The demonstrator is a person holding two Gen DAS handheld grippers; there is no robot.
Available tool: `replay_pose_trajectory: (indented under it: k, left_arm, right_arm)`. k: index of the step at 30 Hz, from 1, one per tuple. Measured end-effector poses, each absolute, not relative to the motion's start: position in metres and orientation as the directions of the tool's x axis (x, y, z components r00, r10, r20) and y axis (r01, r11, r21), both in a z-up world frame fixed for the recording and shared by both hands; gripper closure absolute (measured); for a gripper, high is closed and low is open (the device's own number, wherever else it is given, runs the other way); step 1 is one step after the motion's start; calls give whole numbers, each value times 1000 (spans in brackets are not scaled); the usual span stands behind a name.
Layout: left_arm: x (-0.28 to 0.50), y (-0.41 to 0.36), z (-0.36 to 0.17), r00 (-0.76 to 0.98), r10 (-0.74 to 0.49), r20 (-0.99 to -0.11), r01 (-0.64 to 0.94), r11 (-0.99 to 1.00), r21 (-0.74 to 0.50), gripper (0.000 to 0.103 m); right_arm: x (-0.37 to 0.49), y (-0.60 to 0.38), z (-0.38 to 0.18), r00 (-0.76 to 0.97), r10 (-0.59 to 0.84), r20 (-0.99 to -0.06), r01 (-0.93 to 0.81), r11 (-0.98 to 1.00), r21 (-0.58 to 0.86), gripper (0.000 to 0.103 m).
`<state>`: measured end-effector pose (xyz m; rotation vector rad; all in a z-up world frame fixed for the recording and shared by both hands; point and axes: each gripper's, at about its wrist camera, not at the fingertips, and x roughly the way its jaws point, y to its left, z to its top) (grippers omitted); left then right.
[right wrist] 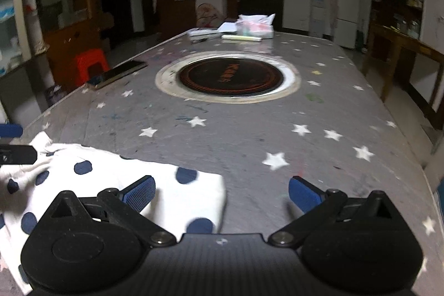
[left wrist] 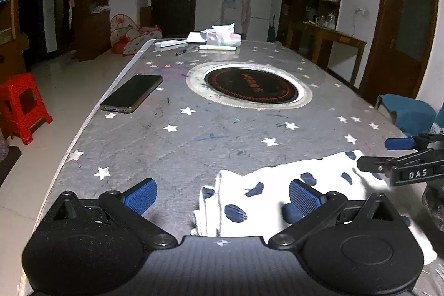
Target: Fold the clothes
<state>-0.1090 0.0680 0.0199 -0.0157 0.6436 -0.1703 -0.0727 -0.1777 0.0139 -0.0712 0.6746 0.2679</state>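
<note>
Both grippers' fingers stand spread wide and pinch nothing: left gripper (left wrist: 223, 197) hovers over the bunched left end of the white navy-dotted garment (left wrist: 277, 193), right gripper (right wrist: 222, 194) over its squared right edge. Garment lies part-gathered at the near edge of the star-print table (left wrist: 194, 129), well short of the inset burner (left wrist: 251, 85) and the phone (left wrist: 131, 97). Judgement: scene fits either a release between folds or a fresh approach; which, the views do not settle.
</note>
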Motion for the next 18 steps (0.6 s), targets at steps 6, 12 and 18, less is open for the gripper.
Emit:
replay_pose_trajectory:
  k: [6,12,18]
  left_arm:
    - [-101,75,9,765,-128,-631,127,991,-48,0]
    - [-98,83,13,757,-113,-643,103,993,-53,0]
    - [-83,72,20,755,-69,-652,111,994,24,0]
  right_arm:
    - [-57,-173,1,732,183,-656,-259,966,-19,0]
    - [-53,-179,9,739,172,-651,-245,969,-22,0]
    - [-53,-167,22,749,207,-629,-281,960,-19,0]
